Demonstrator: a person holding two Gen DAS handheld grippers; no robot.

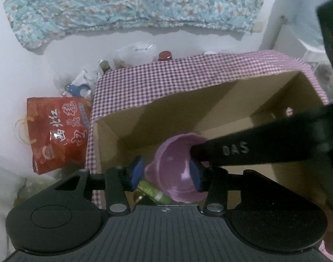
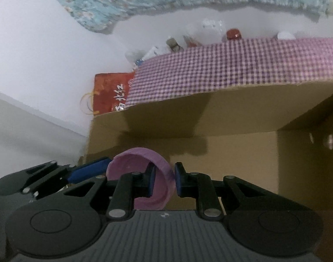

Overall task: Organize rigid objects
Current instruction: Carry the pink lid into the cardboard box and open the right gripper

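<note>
1. Right gripper (image 2: 164,180): pads pinch the wall of the purple bowl (image 2: 142,179), one inside the rim, one outside.
2. Left gripper (image 1: 167,173): jaws part-spread either side of the bowl; contact cannot be told.
3. Bowl location: above the open cardboard box (image 1: 210,113), near its front wall.
4. Risk: a one-wall pinch may let the tilted bowl pivot or slip, and two grippers crowding it may collide.
5. Box contents: a green packet (image 1: 154,191) lies under the bowl; the rest looks bare.
</note>
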